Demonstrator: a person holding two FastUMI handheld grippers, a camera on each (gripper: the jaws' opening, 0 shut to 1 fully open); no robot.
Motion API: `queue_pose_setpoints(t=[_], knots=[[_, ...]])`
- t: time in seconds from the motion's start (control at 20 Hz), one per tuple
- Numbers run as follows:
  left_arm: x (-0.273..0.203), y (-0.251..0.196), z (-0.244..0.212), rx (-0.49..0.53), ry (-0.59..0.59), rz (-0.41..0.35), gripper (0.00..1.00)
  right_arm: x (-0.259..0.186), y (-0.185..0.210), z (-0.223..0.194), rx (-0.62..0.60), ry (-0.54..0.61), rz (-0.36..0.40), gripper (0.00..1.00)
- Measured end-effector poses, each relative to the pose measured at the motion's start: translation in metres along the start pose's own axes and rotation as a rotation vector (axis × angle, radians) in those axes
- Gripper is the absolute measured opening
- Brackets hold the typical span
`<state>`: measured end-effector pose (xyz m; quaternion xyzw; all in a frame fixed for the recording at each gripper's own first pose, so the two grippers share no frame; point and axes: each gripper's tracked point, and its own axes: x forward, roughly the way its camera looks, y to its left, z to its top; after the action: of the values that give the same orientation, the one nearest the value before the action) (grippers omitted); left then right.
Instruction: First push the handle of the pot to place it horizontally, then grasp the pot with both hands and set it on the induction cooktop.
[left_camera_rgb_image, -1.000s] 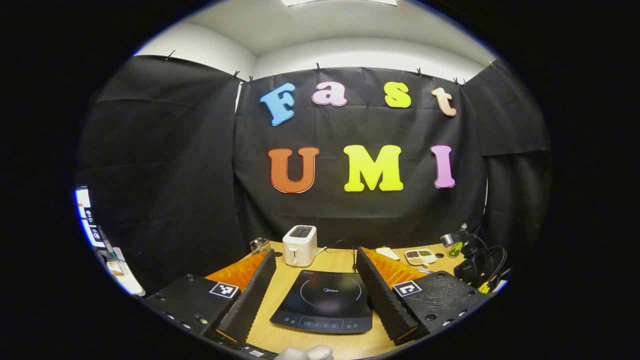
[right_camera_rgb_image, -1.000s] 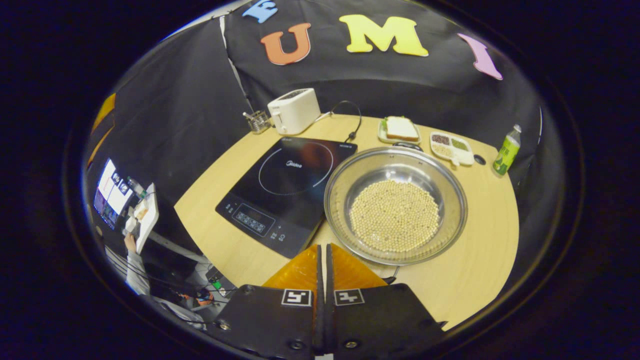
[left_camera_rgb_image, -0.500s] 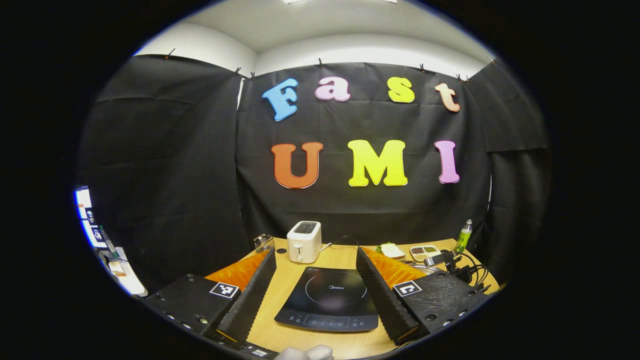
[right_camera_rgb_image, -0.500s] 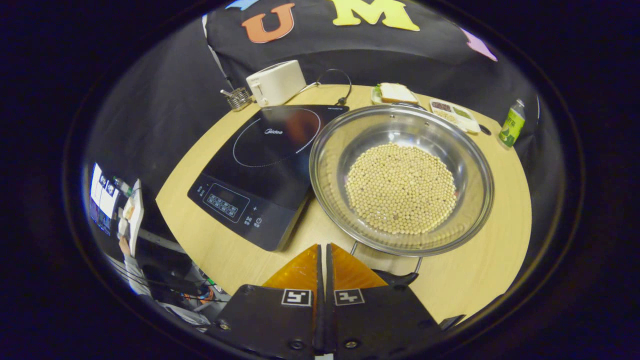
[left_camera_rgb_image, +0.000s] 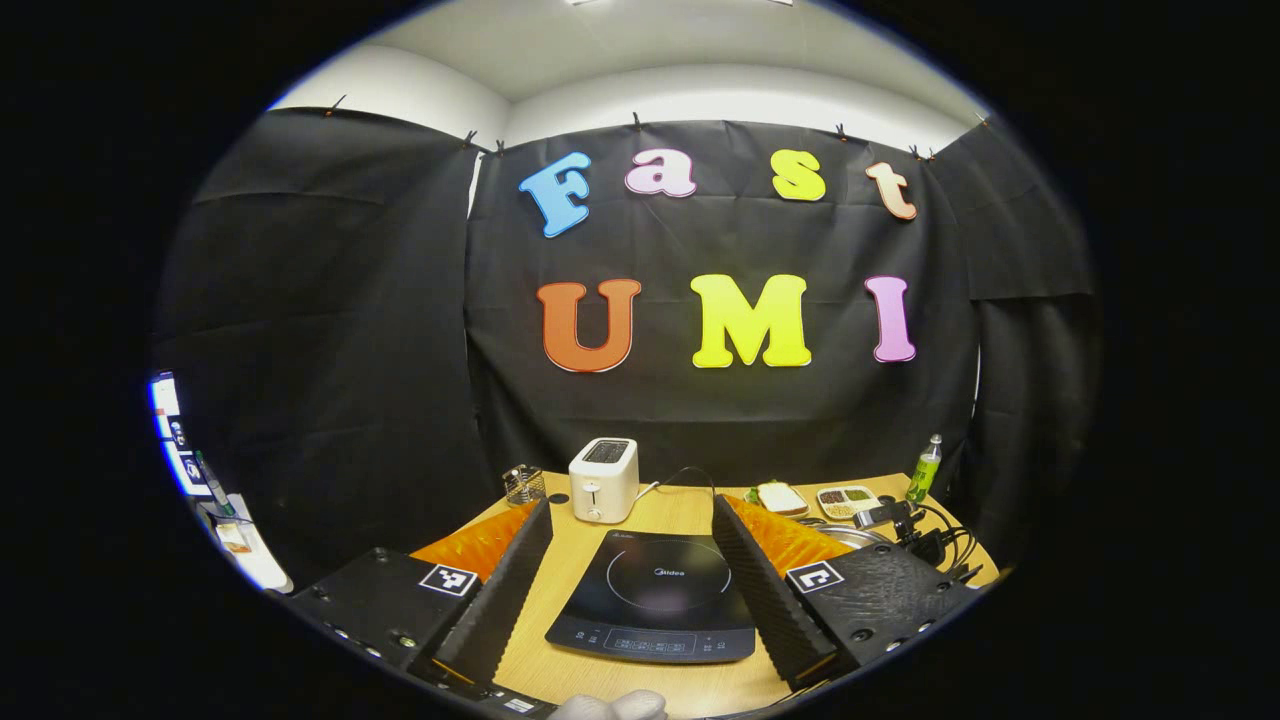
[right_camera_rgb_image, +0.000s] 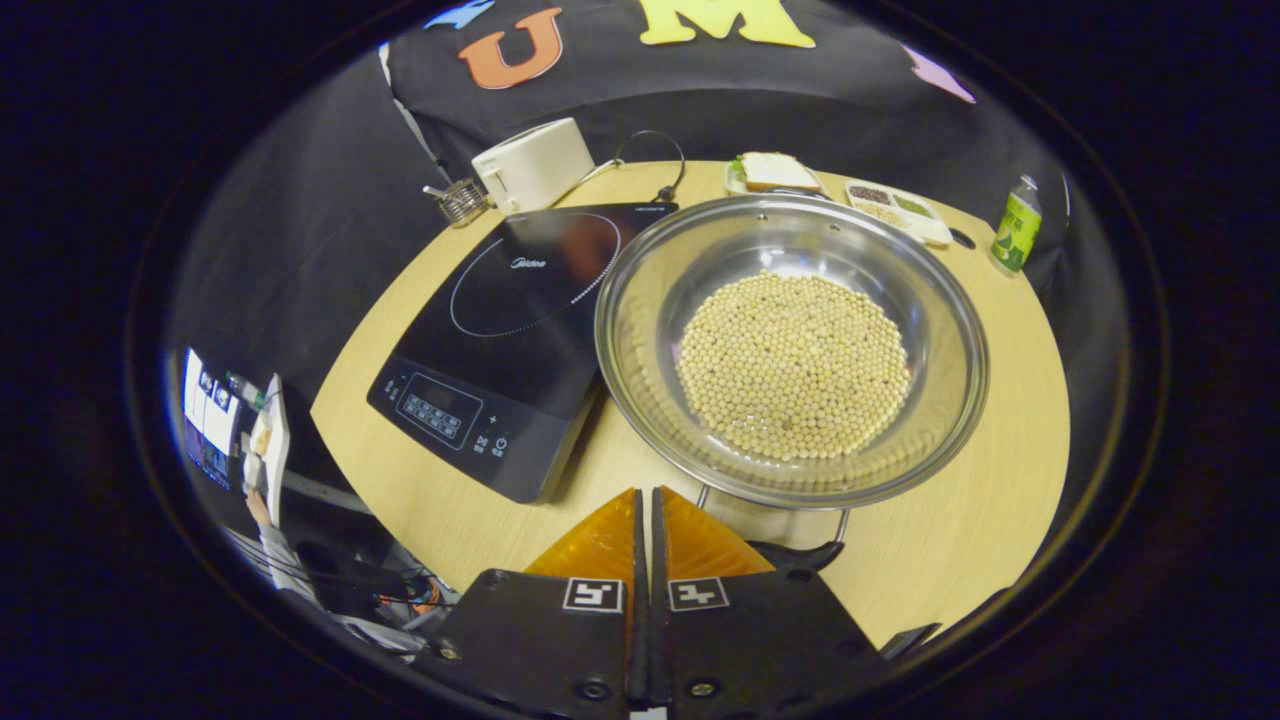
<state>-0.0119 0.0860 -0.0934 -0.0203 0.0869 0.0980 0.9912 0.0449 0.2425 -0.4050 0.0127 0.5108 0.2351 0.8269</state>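
Observation:
A steel pot (right_camera_rgb_image: 790, 345) holding pale beans stands on the wooden table, right of the black induction cooktop (right_camera_rgb_image: 510, 330) and touching its edge. Its near black handle (right_camera_rgb_image: 795, 552) lies just right of my right gripper (right_camera_rgb_image: 646, 495), whose orange fingers (right_camera_rgb_image: 600, 545) are shut with nothing between them; I cannot tell whether they touch the handle. My left gripper (left_camera_rgb_image: 632, 505) is open above the table's near edge, with the cooktop (left_camera_rgb_image: 650, 598) framed between its fingers. In the left gripper view the pot's rim (left_camera_rgb_image: 850, 535) peeks out behind the right finger, below the right gripper (left_camera_rgb_image: 905, 525).
A white toaster (right_camera_rgb_image: 533, 163) and a small wire holder (right_camera_rgb_image: 460, 200) stand at the back left. A sandwich plate (right_camera_rgb_image: 770, 172), a divided tray of grains (right_camera_rgb_image: 895, 208) and a green bottle (right_camera_rgb_image: 1015, 232) line the back right. A screen (right_camera_rgb_image: 205, 420) sits off the table's left.
My right gripper has come lower and closer to the pot, which looms larger, and the near handle has come into view beside its fingers. The left gripper has barely shifted.

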Motion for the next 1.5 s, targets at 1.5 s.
queue_pose_setpoints(t=[1.5], knots=[[0.026, -0.042, 0.005, 0.015, 0.009, -0.061, 0.96, -0.027, -0.150, 0.001, 0.061, -0.007, -0.196, 0.00]])
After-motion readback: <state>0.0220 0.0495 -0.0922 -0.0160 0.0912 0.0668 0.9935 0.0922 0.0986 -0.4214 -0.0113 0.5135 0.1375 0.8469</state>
